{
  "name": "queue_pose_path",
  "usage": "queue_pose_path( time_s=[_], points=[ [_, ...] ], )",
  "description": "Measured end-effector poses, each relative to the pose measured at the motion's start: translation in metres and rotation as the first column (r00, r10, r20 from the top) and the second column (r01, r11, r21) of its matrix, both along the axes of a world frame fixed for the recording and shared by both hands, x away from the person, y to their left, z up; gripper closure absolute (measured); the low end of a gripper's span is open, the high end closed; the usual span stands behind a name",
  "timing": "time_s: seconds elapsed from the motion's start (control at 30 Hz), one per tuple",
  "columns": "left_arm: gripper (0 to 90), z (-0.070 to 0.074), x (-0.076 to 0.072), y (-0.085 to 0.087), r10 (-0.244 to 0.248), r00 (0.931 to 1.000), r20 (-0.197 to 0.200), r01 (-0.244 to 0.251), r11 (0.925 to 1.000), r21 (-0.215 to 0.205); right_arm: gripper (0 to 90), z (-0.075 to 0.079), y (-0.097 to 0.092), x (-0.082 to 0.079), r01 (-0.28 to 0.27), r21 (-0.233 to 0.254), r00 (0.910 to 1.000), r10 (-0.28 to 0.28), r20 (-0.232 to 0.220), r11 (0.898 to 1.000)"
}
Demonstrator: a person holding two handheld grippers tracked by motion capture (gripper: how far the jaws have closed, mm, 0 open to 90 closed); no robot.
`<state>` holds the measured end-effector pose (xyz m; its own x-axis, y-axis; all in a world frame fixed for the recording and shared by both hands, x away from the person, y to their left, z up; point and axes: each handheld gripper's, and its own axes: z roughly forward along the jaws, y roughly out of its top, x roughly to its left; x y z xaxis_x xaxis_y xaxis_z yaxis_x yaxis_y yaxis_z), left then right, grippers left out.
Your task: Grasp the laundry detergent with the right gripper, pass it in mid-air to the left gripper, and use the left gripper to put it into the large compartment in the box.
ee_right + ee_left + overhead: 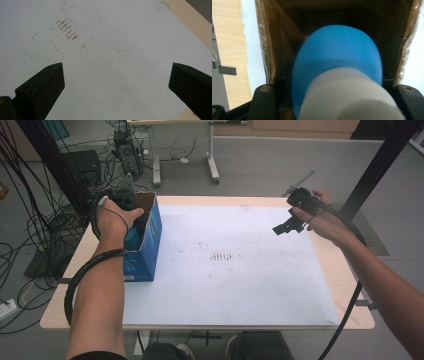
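A blue bottle (337,55) with a white cap (348,97) sits between the jaws of my left gripper (337,87), which is shut on it. The bottle hangs down inside an open cardboard box (274,40), brown inside and blue outside. In the high view that box (147,247) stands at the table's left edge, and my left gripper (136,217) reaches into its open top. My right gripper (287,226) hovers over the table's far right, open with nothing between its jaws. In the right gripper view, my right gripper (116,80) looks down on bare mat.
A white mat (230,285) covers most of the wooden table (350,295), with brown smudges (222,256) near its middle. Cables (30,235) lie on the floor at the left. A black frame post (375,165) rises at the far right.
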<state>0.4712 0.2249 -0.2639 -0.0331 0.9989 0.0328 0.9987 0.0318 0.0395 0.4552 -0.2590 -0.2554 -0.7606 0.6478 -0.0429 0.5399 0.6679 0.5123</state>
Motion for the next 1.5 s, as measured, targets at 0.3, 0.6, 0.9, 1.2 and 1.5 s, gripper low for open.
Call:
queue_pose_path(
  time_s=[0.3,0.6,0.9,1.2,1.5],
  points=[
    [36.7,-0.011,-0.001,0.001,-0.009,0.9997,-0.022,0.010,0.9999,0.005,0.3,0.002,0.000,0.000,0.003,-0.001,1.0000,-0.003,0.003,1.000],
    [36.6,-0.012,-0.003,0.003,-0.009,0.9998,-0.016,0.009,1.0000,-0.001,0.3,0.002,0.001,0.000,0.002,0.001,1.0000,-0.002,0.000,1.000],
    [36.5,-0.013,-0.004,0.003,-0.010,0.9999,-0.011,0.010,0.9999,0.003,0.3,0.002,0.000,0.000,0.004,0.001,1.0000,-0.004,0.004,1.000],
    [36.5,-0.013,-0.004,0.003,-0.010,0.9999,-0.005,0.010,0.9999,0.008,0.3,0.002,-0.001,0.000,0.007,0.000,1.0000,-0.007,0.000,1.000],
    [36.6,-0.013,-0.005,0.002,-0.014,0.9999,0.000,0.014,0.9998,0.011,0.3,0.003,0.001,0.001,0.003,-0.002,1.0000,-0.003,0.001,1.000]
  ],
)
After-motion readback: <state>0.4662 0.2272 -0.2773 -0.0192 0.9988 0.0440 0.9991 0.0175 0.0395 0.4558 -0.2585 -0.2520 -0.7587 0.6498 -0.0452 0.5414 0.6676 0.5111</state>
